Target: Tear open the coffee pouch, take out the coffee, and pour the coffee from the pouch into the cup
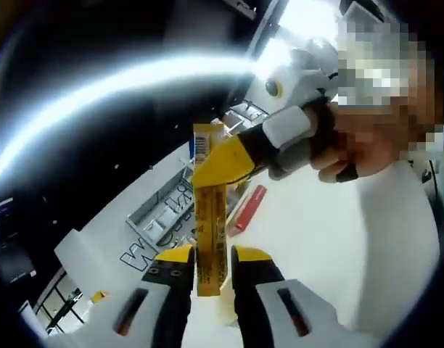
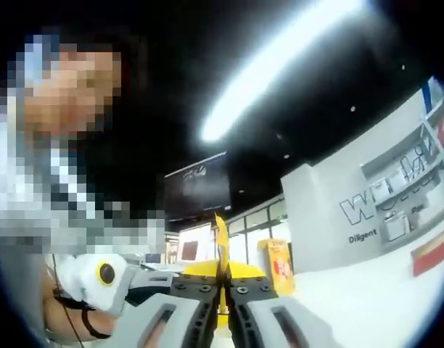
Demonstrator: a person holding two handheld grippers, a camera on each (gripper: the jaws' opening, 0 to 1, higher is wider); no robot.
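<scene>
A long yellow coffee pouch (image 1: pixel 210 225) stands upright in the air between both grippers. My left gripper (image 1: pixel 211 255) is shut on its lower end, the yellow-tipped jaws pressing it from both sides. The right gripper (image 1: pixel 223 165) comes in from the right, held by a hand (image 1: pixel 342 148), and is shut on the pouch's upper part, just below the printed top edge. In the right gripper view the pouch (image 2: pixel 220 235) shows edge-on as a thin yellow strip, pinched by my right gripper (image 2: pixel 223 286). The left gripper's white body (image 2: pixel 99 279) sits at the lower left there.
Below lies a white table (image 1: pixel 316 239) with a red packet (image 1: pixel 247 208) and a grey tray (image 1: pixel 164 206) near a lettered white wall. A yellow box (image 2: pixel 278 267) stands on the table. The person's body is close on the right.
</scene>
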